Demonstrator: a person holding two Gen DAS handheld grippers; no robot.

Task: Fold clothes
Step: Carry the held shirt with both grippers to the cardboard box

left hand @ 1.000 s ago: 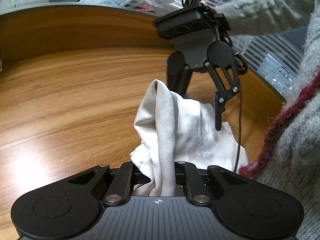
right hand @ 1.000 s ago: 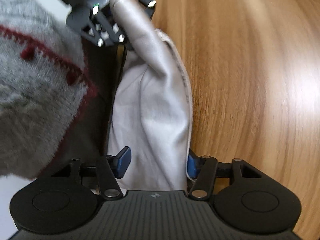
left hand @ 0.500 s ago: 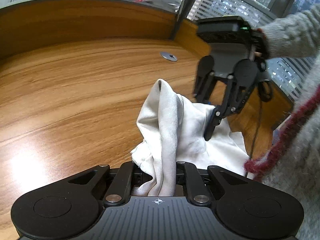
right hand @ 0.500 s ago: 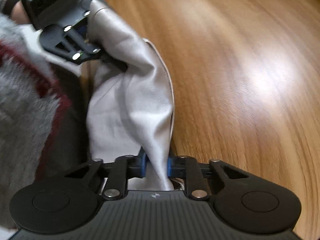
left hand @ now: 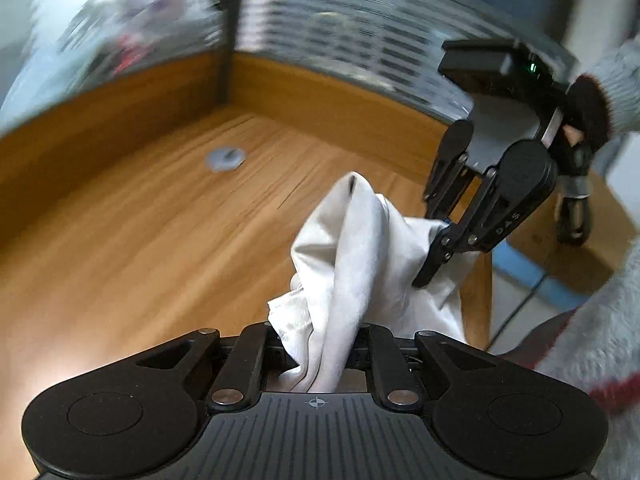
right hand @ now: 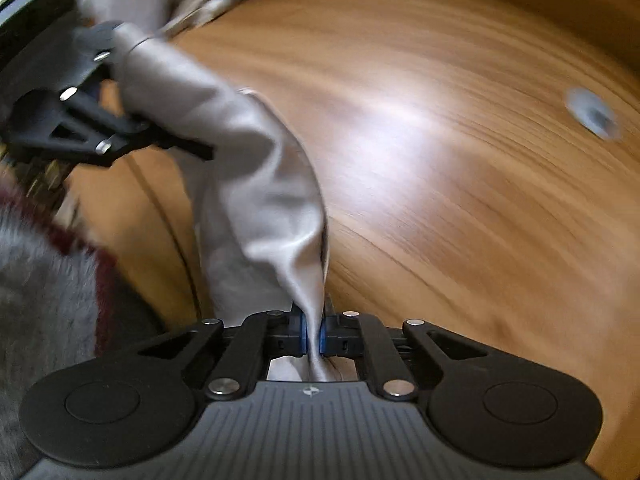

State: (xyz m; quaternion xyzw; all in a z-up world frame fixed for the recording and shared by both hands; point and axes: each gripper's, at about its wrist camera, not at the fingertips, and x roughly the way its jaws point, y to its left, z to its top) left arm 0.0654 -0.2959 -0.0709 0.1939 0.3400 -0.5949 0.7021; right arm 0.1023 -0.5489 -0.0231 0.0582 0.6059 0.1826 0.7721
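A white garment [left hand: 352,248] hangs bunched above the wooden table [left hand: 140,240], stretched between both grippers. My left gripper [left hand: 320,344] is shut on one gathered end of it. In the left wrist view my right gripper [left hand: 432,256] bites into the cloth's right side from above. Seen from the right wrist, the right gripper [right hand: 314,332] has its blue pads [right hand: 298,332] closing on a thin fold of the garment [right hand: 256,184] and pressing it. The left gripper's black fingers [right hand: 100,136] hold the cloth's far end at the upper left.
A round grey grommet [left hand: 225,158] sits in the tabletop near the back corner. A striped glass partition [left hand: 340,12] rises behind the raised wooden rim. The person's fuzzy grey sleeve with red trim [left hand: 600,340] fills the right side, past the table edge [left hand: 480,300].
The right gripper's jaws closed from wide apart onto a fold of the garment. Both grippers rose and swung, lifting the cloth and drawing it out between them.
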